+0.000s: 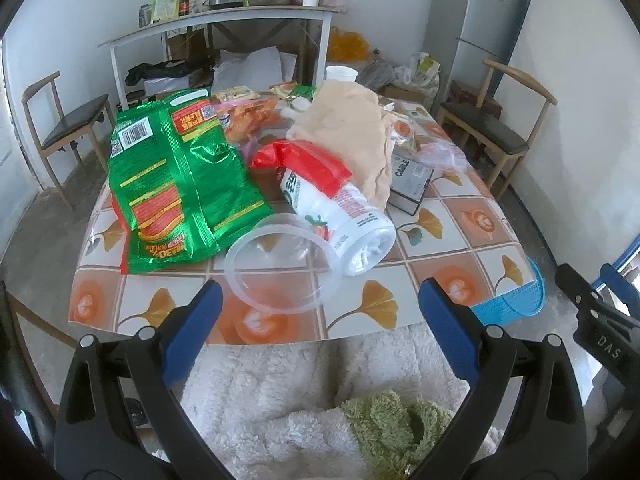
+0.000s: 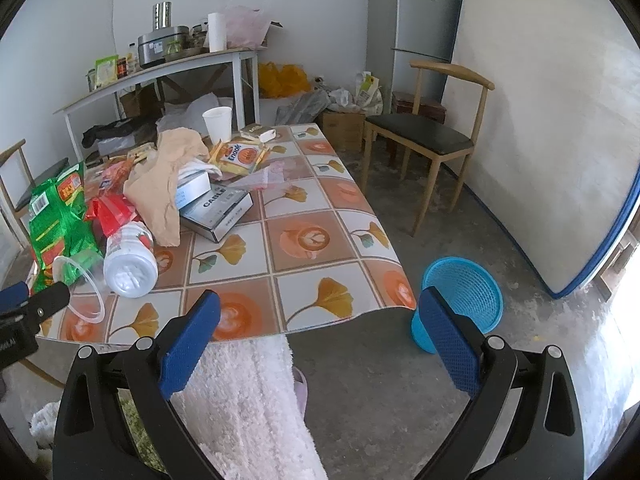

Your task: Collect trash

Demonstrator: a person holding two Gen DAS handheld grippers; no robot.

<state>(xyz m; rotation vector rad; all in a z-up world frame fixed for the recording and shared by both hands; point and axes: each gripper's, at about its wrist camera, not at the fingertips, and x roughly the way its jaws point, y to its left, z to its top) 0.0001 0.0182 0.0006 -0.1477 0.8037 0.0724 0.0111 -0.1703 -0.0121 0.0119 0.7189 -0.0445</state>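
Trash lies on a tiled-pattern table (image 1: 452, 232) (image 2: 304, 240): a clear plastic cup (image 1: 280, 260) (image 2: 80, 284) on its side, a white bottle (image 1: 344, 216) (image 2: 130, 260) with a red wrapper, a green snack bag (image 1: 176, 184) (image 2: 56, 216), a beige crumpled bag (image 1: 352, 132) (image 2: 164, 184), a "CABLE" box (image 1: 408, 180) (image 2: 220, 208). My left gripper (image 1: 316, 328) is open and empty, just short of the clear cup. My right gripper (image 2: 320, 336) is open and empty at the table's near edge. A blue mesh bin (image 2: 460, 300) (image 1: 516, 300) stands on the floor to the right.
A paper cup (image 2: 218, 122), yellow snack packets (image 2: 240, 156) and a clear bag lie farther back. Chairs (image 2: 432, 136) (image 1: 60, 128) stand at both sides. A cluttered shelf table (image 1: 224, 20) and a fridge (image 2: 416, 20) are behind. A fluffy white cloth (image 1: 320, 380) is below the grippers.
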